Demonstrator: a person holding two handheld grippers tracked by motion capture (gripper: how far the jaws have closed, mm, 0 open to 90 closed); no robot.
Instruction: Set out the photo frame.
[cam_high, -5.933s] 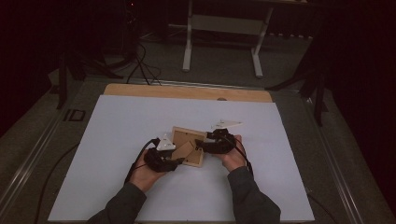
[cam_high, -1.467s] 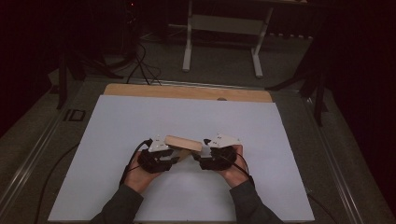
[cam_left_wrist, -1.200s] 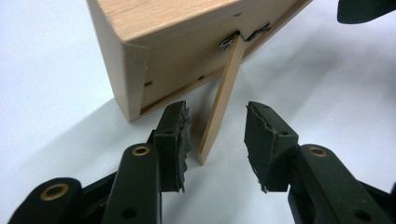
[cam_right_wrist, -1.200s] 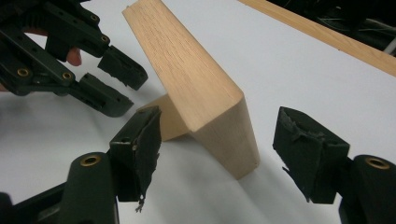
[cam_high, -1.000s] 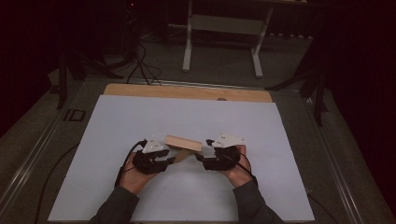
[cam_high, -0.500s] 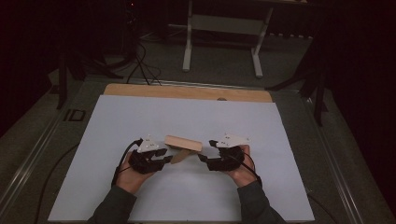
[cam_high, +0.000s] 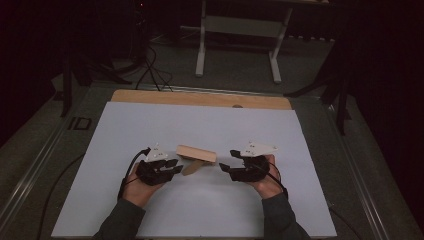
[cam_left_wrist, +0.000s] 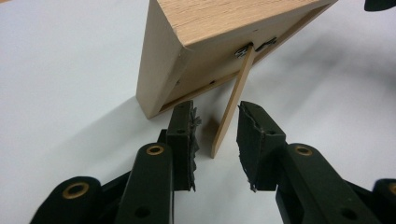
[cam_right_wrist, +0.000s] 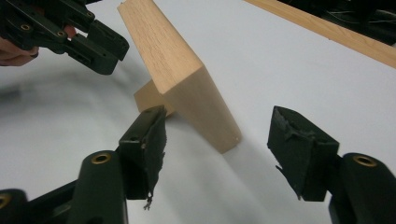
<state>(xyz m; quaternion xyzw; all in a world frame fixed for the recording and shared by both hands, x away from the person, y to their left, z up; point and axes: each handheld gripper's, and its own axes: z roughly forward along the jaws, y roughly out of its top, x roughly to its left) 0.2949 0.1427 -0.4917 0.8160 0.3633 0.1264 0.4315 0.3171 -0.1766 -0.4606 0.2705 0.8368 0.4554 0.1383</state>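
Pale wooden picture frame (cam_high: 196, 153) stood tilted mid-bench on its thin back strut (cam_left_wrist: 229, 110), between both claws. Left claw (cam_left_wrist: 215, 136) and right claw (cam_right_wrist: 219, 144) were apart, gripping nothing. Risk: a nudge to the strut could fold it, dropping the frame flat.

Frame (cam_high: 196, 152) stands tilted on its strut (cam_high: 192, 167) mid-sheet (cam_high: 210, 200), left gripper (cam_high: 170, 167) just beside it at left with the strut's foot between its jaws, right gripper (cam_high: 225, 167) near at right, apart from it.
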